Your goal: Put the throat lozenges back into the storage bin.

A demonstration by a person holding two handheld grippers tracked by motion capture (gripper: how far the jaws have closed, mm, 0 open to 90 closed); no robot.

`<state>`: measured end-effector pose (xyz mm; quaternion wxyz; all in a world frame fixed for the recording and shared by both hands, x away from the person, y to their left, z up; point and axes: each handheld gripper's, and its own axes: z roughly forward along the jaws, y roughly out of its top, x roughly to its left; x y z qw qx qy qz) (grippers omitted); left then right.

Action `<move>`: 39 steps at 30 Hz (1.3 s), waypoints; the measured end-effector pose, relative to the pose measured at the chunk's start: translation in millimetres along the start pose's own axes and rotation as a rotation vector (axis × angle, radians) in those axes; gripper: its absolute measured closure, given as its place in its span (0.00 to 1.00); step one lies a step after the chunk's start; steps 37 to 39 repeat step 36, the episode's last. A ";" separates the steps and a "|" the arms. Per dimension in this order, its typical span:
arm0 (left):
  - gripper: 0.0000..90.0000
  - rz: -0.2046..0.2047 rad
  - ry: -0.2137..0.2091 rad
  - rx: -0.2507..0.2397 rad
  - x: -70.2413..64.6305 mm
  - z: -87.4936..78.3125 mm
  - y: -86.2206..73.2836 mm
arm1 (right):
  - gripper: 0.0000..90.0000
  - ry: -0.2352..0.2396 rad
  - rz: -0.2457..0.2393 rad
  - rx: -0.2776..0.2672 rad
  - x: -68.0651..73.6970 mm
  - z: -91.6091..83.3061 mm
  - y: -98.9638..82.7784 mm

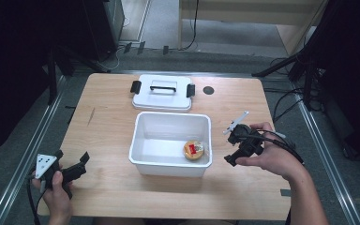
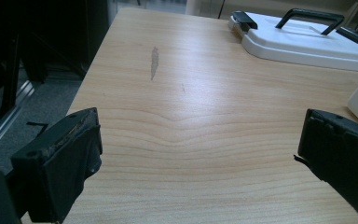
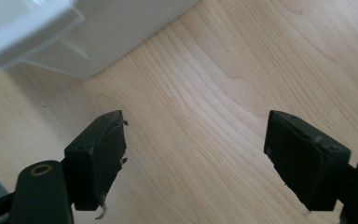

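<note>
Wooden table (image 1: 112, 187), dark room beyond. I judge the white bin (image 1: 171, 164) light, stiff, slick; best taken at its rim. Inside it, near-right corner: small round tub (image 1: 193, 150). Lid (image 1: 162, 92) behind bin. Left gripper (image 1: 77, 165) left of it, right gripper (image 1: 230, 146) just right; both sets of jaws spread, empty.

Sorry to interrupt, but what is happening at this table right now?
A person holds a gripper in each hand, both open and holding nothing. The left gripper hovers near the table's front-left corner; the right gripper is just right of the open white bin, which contains a small round container. The lid lies behind the bin.
</note>
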<state>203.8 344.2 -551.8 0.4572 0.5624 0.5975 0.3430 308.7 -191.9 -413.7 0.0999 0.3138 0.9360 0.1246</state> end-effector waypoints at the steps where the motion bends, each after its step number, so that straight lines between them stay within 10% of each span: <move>1: 0.00 0.000 0.000 0.000 0.0 0.0 0.0 | 0.22 -0.009 0.016 -0.010 -1.5 2.6 -3.5; 10: 0.00 0.002 0.001 0.000 -0.1 -0.1 0.0 | 0.15 -0.097 0.172 -0.127 -7.8 27.7 -33.6; 25: 0.00 -0.003 0.001 -0.002 -0.1 -0.1 0.0 | 0.00 -0.183 0.474 -0.497 -9.7 79.6 -113.1; 39: 0.00 -0.003 0.002 0.000 0.1 0.1 0.0 | 0.00 -0.232 0.601 -0.617 -13.5 82.1 -167.1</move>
